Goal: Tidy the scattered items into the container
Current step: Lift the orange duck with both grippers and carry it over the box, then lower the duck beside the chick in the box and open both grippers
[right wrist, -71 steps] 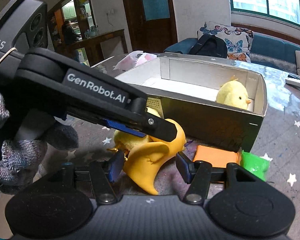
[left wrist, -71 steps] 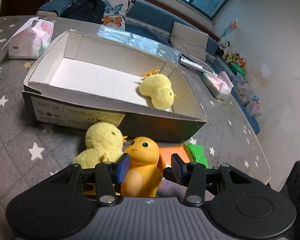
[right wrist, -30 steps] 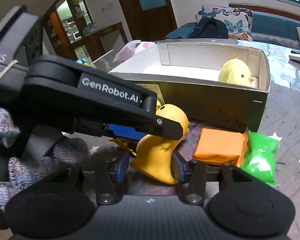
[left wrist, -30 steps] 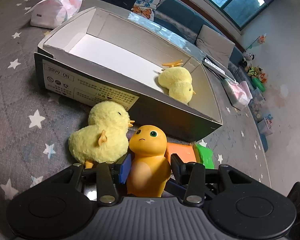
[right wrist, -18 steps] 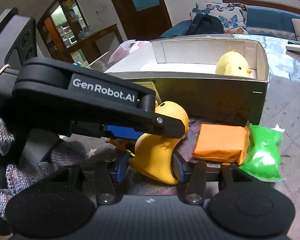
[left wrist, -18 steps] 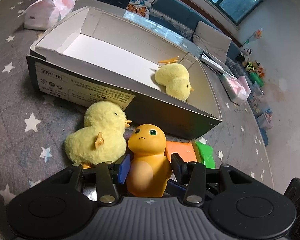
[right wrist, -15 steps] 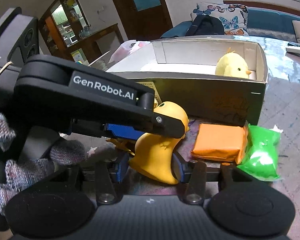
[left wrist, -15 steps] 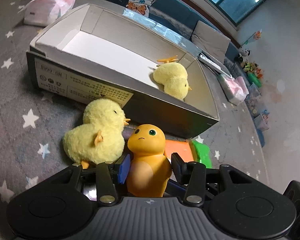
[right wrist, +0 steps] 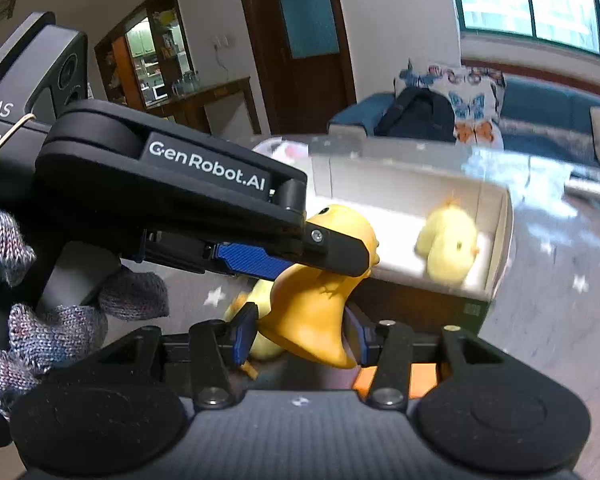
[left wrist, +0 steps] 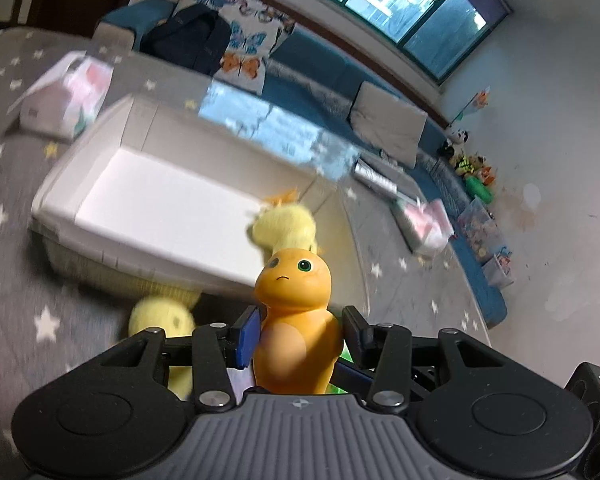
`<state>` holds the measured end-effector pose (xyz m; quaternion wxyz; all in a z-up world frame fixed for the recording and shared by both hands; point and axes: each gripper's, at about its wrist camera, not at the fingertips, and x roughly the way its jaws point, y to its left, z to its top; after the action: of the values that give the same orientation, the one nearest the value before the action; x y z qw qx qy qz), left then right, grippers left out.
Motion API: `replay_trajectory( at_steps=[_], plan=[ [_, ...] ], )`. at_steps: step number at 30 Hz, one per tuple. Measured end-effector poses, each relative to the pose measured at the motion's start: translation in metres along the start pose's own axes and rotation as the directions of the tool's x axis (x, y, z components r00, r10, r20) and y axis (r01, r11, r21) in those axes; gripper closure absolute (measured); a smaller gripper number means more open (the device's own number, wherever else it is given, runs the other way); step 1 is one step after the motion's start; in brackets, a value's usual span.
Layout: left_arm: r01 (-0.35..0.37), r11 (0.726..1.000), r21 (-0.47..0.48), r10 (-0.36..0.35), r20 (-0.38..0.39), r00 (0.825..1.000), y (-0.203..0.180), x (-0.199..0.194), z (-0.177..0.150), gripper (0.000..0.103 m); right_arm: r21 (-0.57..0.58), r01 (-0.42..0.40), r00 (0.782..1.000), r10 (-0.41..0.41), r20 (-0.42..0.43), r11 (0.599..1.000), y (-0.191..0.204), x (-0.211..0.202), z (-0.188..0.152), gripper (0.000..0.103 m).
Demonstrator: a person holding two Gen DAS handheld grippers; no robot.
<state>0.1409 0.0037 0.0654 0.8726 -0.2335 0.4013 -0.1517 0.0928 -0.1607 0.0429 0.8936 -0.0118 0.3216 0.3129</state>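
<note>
Both grippers hold one orange toy figure (left wrist: 296,320). My left gripper (left wrist: 298,340) is shut on its body, and the figure is lifted above the table, in front of the open cardboard box (left wrist: 168,200). My right gripper (right wrist: 300,336) is shut on the figure's lower part (right wrist: 312,312). A yellow plush chick (left wrist: 286,226) lies in the box's right end; it also shows in the right wrist view (right wrist: 448,244). A second plush chick (left wrist: 160,320) lies on the table outside the box, below the left gripper.
An orange pack (right wrist: 420,380) lies under the right gripper. A tissue pack (left wrist: 66,100) sits at the far left of the star-patterned tablecloth (left wrist: 16,240). Another pink pack (left wrist: 424,226) lies right of the box. A sofa with cushions (left wrist: 244,48) stands behind.
Both grippers have risen together with the orange figure, lifting it off the table to the height of the box rim. The views are blurred by the motion.
</note>
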Motion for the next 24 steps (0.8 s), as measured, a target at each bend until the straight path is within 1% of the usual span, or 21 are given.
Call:
replay_trajectory(
  at_steps=[6, 10, 13, 15, 21, 24],
  plan=[
    [0.011, 1.0, -0.015, -0.011, 0.028, 1.0, 0.0, 0.015, 0.04, 0.055, -0.035, 0.014, 0.999, -0.013, 0.03, 0.999, -0.012, 0.013, 0.032, 0.056],
    [0.003, 1.0, -0.022, -0.003, 0.026, 1.0, 0.007, 0.036, 0.062, 0.055, -0.041, 0.021, 1.0, -0.02, 0.023, 0.999, -0.022, 0.033, 0.054, 0.056],
    [-0.005, 0.999, -0.032, 0.006, 0.011, 1.0, 0.016, 0.055, 0.073, 0.055, -0.023, 0.017, 1.0, -0.017, -0.009, 1.0, -0.033, 0.055, 0.064, 0.056],
    [-0.009, 0.999, -0.051, 0.008, -0.013, 1.0, 0.024, 0.069, 0.077, 0.055, -0.022, 0.016, 0.999, -0.017, -0.033, 1.0, -0.04, 0.068, 0.067, 0.056],
    [0.0, 0.994, -0.111, -0.008, -0.073, 0.997, 0.048, 0.103, 0.084, 0.055, -0.013, 0.016, 0.993, -0.017, -0.113, 1.0, -0.058, 0.104, 0.063, 0.056],
    [-0.002, 0.993, -0.115, -0.008, -0.09, 0.996, 0.053, 0.113, 0.086, 0.055, -0.011, 0.021, 0.99, -0.023, -0.141, 1.0, -0.062, 0.117, 0.061, 0.056]
  ],
)
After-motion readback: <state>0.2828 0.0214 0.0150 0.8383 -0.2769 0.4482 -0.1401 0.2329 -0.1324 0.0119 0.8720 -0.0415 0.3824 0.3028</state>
